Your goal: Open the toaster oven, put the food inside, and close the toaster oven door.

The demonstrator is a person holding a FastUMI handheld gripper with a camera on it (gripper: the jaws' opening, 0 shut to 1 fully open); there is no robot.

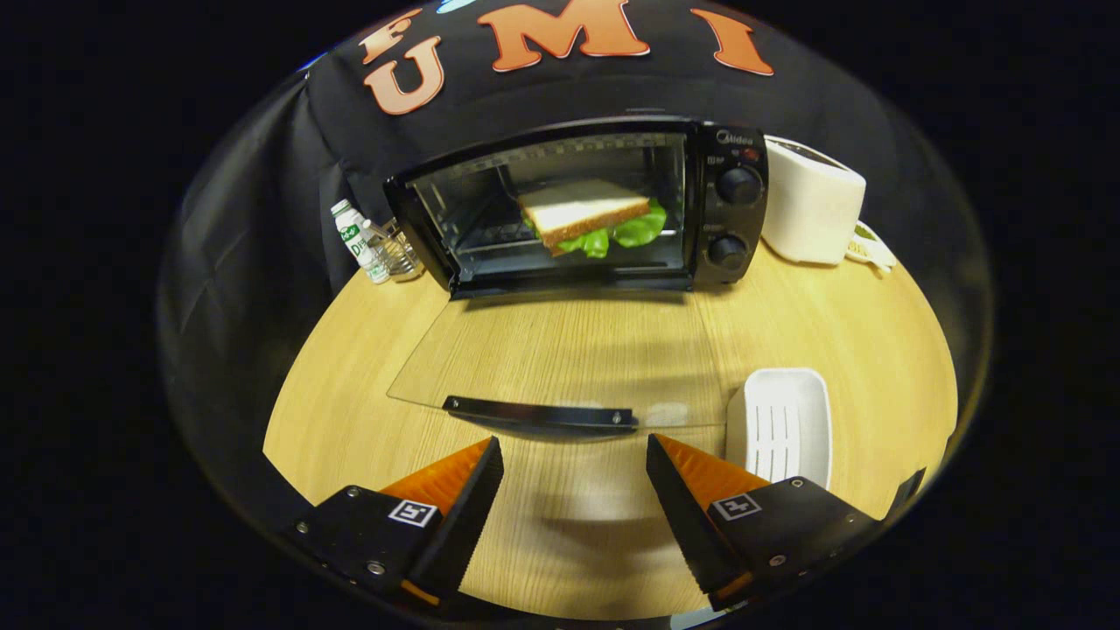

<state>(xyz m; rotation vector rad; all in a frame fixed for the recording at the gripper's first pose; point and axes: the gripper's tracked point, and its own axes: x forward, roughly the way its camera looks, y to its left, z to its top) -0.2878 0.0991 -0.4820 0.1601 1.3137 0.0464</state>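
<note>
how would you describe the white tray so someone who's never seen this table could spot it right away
Start at the black toaster oven at the back of the wooden table, its glass door folded down flat. The white tray lies beside that door's handle, just ahead of one finger of the open gripper. It is shallow, oblong, ribbed inside, and empty.

Staged kitchen booth: toaster oven (577, 206), toaster (812, 213) on wooden table (875, 341)
</note>
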